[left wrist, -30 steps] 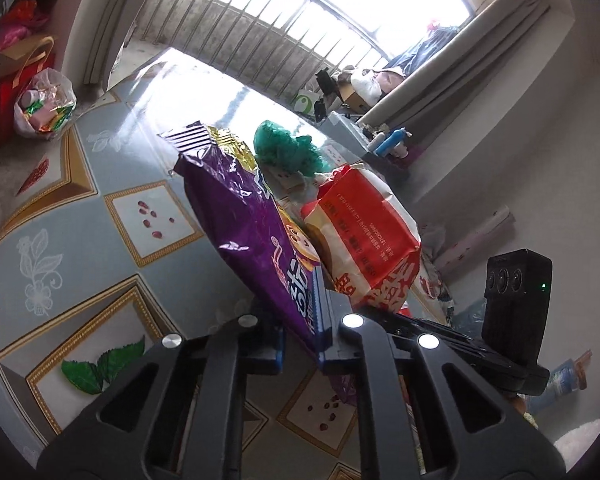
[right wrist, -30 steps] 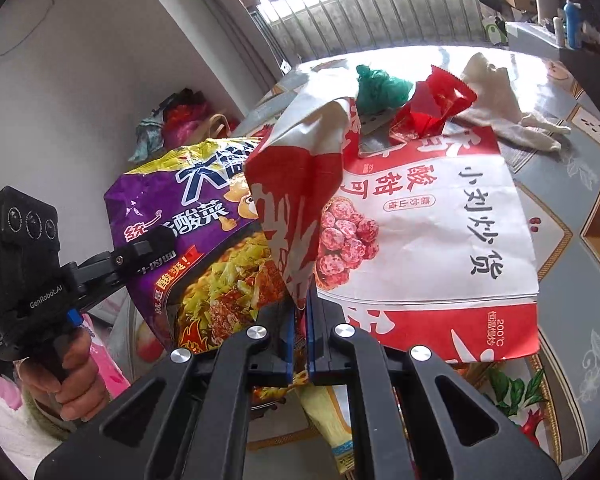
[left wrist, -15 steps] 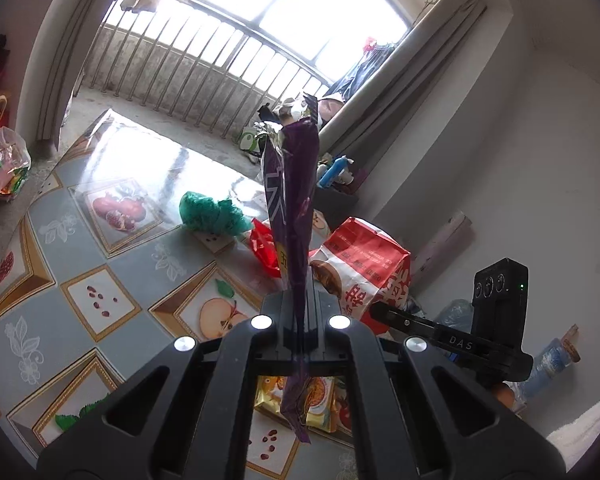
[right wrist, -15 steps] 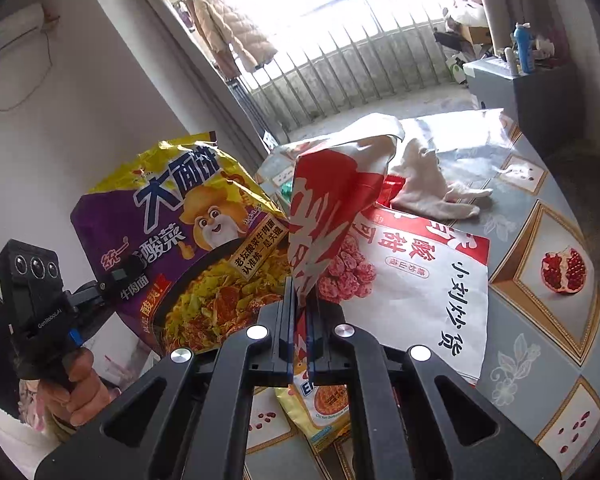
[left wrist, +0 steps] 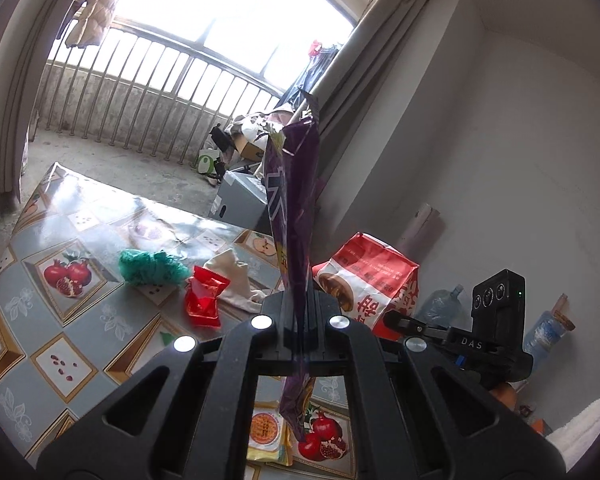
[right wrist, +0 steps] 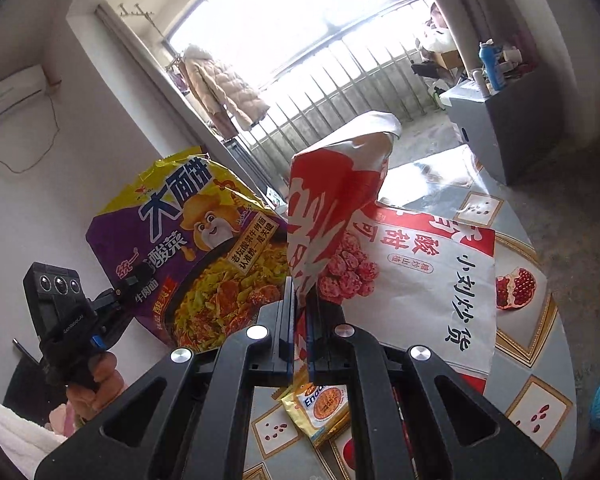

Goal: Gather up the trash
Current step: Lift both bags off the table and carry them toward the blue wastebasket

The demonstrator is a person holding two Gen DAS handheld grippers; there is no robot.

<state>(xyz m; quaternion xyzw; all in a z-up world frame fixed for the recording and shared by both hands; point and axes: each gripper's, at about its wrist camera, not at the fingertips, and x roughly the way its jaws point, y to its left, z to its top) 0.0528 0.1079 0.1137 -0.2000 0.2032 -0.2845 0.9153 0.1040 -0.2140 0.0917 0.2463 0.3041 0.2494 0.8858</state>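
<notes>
My left gripper [left wrist: 300, 300] is shut on a purple instant-noodle bag [left wrist: 294, 200], which stands edge-on above the fingers and hangs a little below them. From the right wrist view that bag's printed face [right wrist: 204, 248] shows, held up at the left by the left gripper [right wrist: 138, 276] in a person's hand [right wrist: 96, 380]. My right gripper [right wrist: 300, 308] is shut on a folded edge of a red and white snack bag [right wrist: 332, 208]; the rest of it spreads out to the right above the table. In the left wrist view this bag [left wrist: 364, 276] hangs from the right gripper [left wrist: 392, 317].
On the fruit-patterned table [left wrist: 60, 320] lie a green net bundle [left wrist: 152, 266], a red wrapper [left wrist: 204, 296], a white cloth [left wrist: 236, 276] and a yellow snack packet [right wrist: 320, 400]. A grey cabinet [left wrist: 240, 200] stands beyond the table, plastic bottles [left wrist: 440, 304] by the right wall.
Both grippers have risen, lifting their bags off the table. The left gripper rolled, so the purple bag now stands edge-on. More of the table shows below.
</notes>
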